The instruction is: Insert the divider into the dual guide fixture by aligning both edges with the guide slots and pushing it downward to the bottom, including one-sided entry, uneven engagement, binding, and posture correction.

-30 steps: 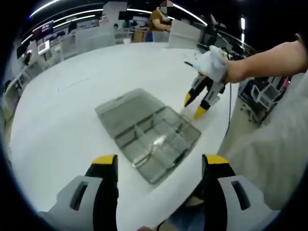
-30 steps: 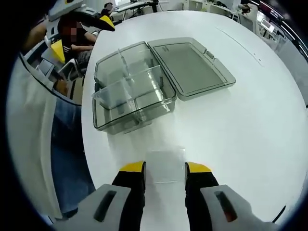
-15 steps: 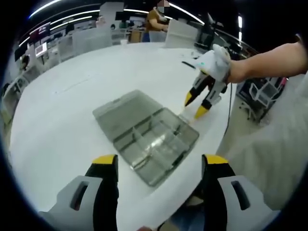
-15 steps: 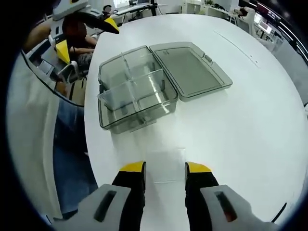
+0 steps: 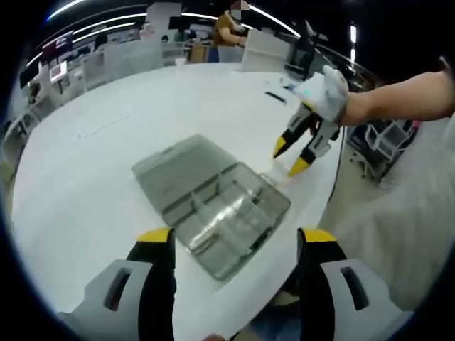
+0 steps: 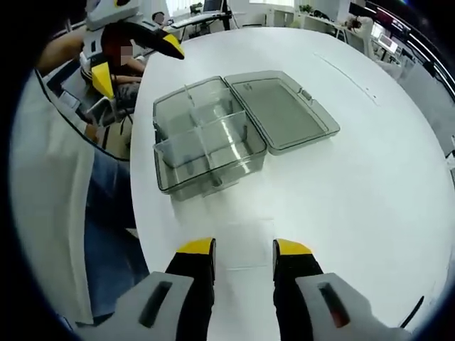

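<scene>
A clear plastic box (image 6: 210, 145) with its lid (image 6: 281, 110) folded open sits on a white table (image 6: 370, 185). A flat clear divider (image 6: 244, 244) lies on the table just before the box, between the spread jaws of the right gripper (image 6: 243, 254), ungrasped. The left gripper (image 5: 234, 245) hangs open near the box, holding nothing.

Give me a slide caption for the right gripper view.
Open right gripper hovers over a clear divider lying flat on the white table, short of the open compartment box.
</scene>
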### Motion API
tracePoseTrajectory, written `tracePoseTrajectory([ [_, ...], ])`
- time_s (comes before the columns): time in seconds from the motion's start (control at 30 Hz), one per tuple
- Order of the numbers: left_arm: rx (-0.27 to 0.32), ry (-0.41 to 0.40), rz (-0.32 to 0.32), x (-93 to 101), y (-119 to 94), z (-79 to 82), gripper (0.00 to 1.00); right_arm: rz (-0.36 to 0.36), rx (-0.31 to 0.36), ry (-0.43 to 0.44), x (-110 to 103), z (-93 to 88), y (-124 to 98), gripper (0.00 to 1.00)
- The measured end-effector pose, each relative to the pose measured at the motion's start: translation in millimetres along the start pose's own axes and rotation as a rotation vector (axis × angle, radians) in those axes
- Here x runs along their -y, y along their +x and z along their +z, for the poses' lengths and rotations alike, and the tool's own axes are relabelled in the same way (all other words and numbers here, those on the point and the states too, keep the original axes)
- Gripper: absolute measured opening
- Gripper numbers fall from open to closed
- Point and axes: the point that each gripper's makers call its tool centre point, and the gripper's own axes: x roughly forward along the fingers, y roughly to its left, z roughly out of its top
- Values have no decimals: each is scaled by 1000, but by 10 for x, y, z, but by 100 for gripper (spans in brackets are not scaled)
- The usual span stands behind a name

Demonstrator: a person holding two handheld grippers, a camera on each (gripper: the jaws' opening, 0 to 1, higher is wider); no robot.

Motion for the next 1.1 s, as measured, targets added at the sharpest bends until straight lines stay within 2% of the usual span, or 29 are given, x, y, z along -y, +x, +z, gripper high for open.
tracePoseTrajectory([
  [0.6,13,-52,-39,47,88,49,61,-22,83,-55,-133,365,-189,27],
  [1.1,20,-63,-65,137,165,141,55,-27,136,-107,-254,630,-283,27],
])
